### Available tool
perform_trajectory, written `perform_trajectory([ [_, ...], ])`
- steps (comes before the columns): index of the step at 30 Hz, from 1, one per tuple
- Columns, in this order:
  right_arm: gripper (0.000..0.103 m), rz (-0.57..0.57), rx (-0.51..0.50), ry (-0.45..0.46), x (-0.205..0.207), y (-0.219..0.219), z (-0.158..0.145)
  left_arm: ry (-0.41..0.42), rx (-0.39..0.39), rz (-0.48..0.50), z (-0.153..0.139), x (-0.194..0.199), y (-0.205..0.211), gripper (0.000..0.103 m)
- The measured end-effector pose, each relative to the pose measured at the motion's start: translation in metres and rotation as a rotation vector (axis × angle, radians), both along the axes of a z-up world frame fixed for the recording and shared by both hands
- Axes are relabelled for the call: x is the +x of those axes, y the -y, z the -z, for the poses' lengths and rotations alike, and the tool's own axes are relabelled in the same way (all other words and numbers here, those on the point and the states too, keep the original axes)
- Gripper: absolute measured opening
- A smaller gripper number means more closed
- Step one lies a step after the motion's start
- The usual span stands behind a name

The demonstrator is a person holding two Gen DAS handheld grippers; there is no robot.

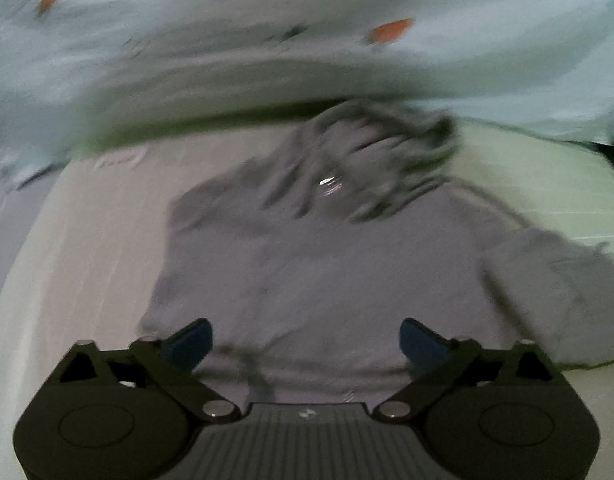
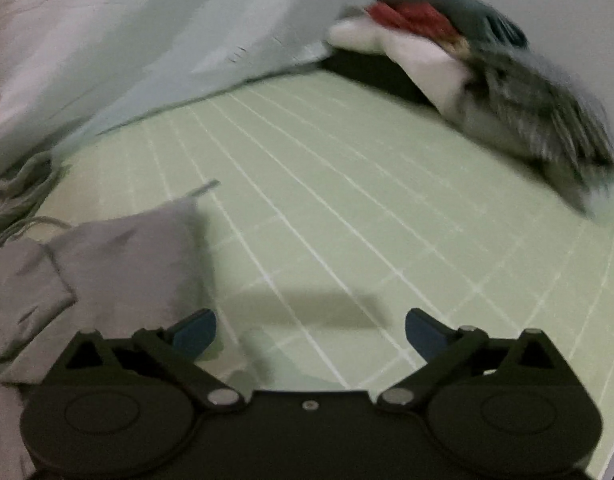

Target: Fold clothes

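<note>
**Q:** ok so where's the hoodie in all this, and what are the tongs doing?

**A:** The grey hoodie [image 1: 319, 264] is lying flat-ish on the bed, body spread out, hood bunched up at the far end. Its far right side sits on the green checked sheet [image 2: 347, 208], and the near part is on a paler cream cloth [image 1: 79, 248]. One sleeve [image 2: 119, 264] lies folded beside the body, on the hoodie's right.

Left gripper [image 1: 306, 344] hovers right over the hoodie's near hem, jaws spread wide, nothing between them. Right gripper [image 2: 310, 334] is off to the hoodie's right, over bare green sheet, also wide apart and empty. Its left finger looks just beside the sleeve edge; can't tell if it's touching.

**Q:** anything else around?

**A:** A pale blue blanket [image 1: 267, 40] with orange spots is heaped beyond the hood. Well to the hoodie's far right there's a pile of clothes [image 2: 487, 68], pretty blurry.
</note>
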State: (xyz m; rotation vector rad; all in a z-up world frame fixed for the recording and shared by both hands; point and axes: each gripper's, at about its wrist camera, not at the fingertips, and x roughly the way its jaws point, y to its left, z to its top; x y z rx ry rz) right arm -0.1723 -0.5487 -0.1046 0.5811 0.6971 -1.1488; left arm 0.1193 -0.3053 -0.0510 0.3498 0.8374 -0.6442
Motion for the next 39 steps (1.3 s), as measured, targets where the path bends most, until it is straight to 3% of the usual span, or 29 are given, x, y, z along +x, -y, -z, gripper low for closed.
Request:
perform_trajectory([
  [1,0.102,0.013,0.016,0.004,0.000,0.002,0.003,-0.002,-0.013,0.039,-0.002,-0.002,0.008,0.092],
  [3,0.102,0.026,0.044,0.015,0.001,0.006,0.007,-0.039,-0.032,0.120,0.000,-0.007,0.026,0.073],
  [4,0.103,0.025,0.046,0.013,0.000,0.005,0.010,-0.060,-0.038,0.153,0.002,-0.010,0.036,0.069],
  [6,0.103,0.013,0.033,-0.018,0.003,0.002,0.014,-0.103,-0.048,0.218,0.006,-0.015,0.054,0.050],
  [9,0.103,0.002,0.009,-0.047,0.008,0.002,0.016,-0.151,-0.056,0.283,0.014,-0.022,0.075,0.030],
  [13,0.103,0.006,-0.014,-0.047,0.010,0.004,0.018,-0.230,-0.076,0.312,0.029,-0.024,0.095,0.028],
  [22,0.103,0.021,-0.068,-0.033,0.013,0.001,0.021,-0.412,-0.182,0.246,0.039,-0.008,0.095,0.028],
  [26,0.103,0.024,-0.087,-0.027,0.013,-0.001,0.022,-0.464,-0.243,0.255,0.035,-0.008,0.093,0.037],
  [32,0.103,0.027,-0.097,-0.024,0.013,-0.003,0.023,-0.499,-0.272,0.255,0.037,-0.010,0.096,0.051],
  [35,0.103,0.028,-0.101,-0.024,0.013,-0.003,0.023,-0.517,-0.266,0.245,0.043,-0.008,0.099,0.051],
  [37,0.103,0.028,-0.103,-0.023,0.013,-0.003,0.024,-0.514,-0.248,0.251,0.047,-0.008,0.103,0.049],
  [38,0.103,0.027,-0.104,-0.022,0.013,-0.004,0.024,-0.508,-0.234,0.257,0.050,-0.009,0.104,0.040],
  [39,0.103,0.027,-0.106,-0.022,0.013,-0.004,0.024,-0.500,-0.218,0.262,0.052,-0.009,0.106,0.020],
])
